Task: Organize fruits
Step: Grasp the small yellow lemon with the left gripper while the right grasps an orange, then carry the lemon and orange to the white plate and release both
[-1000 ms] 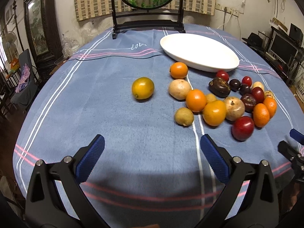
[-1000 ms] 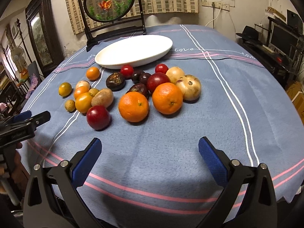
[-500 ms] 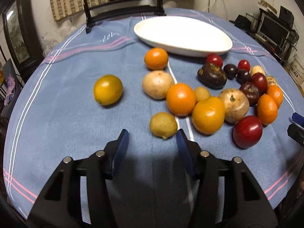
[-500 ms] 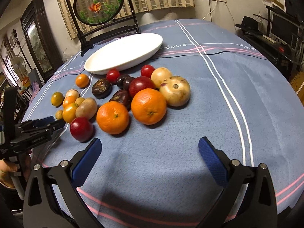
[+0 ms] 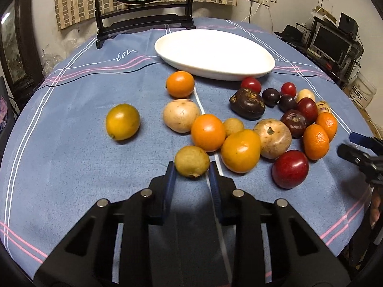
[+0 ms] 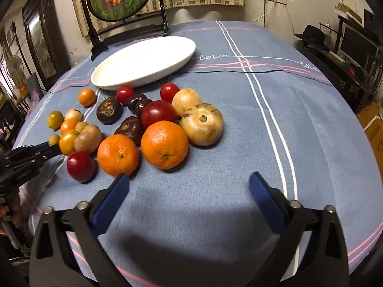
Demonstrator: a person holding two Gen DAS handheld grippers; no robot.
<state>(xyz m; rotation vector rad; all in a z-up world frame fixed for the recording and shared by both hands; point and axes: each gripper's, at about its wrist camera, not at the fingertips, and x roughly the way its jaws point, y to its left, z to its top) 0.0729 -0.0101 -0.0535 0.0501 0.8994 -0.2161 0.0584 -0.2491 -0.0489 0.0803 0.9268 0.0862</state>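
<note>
Several fruits lie loose on the blue cloth in front of an empty white oval plate [image 5: 215, 52], [image 6: 143, 62]. My left gripper [image 5: 191, 168] is shut on a small yellow-green fruit [image 5: 192, 161], its blue pads pressing both sides of it on the cloth. In the right wrist view that gripper [image 6: 28, 155] reaches in from the left, at the same fruit [image 6: 53, 140]. My right gripper [image 6: 189, 179] hangs just short of two oranges [image 6: 118, 155], [image 6: 164, 144]. Its jaws are closing, with only cloth between them. Its left fingertip [image 6: 122, 179] is near the smaller orange.
A yellow fruit [image 5: 122, 121] lies apart at the left. A red plum [image 5: 290, 168], tan and dark purple fruits crowd the middle. A dark-framed round screen [image 5: 143, 7] stands behind the plate. The right gripper [image 5: 359, 148] shows at the right edge of the left wrist view.
My left gripper moved forward to the small yellow-green fruit and its jaws went from wide open to shut on it. My right gripper came nearer the oranges and its jaws narrowed slightly.
</note>
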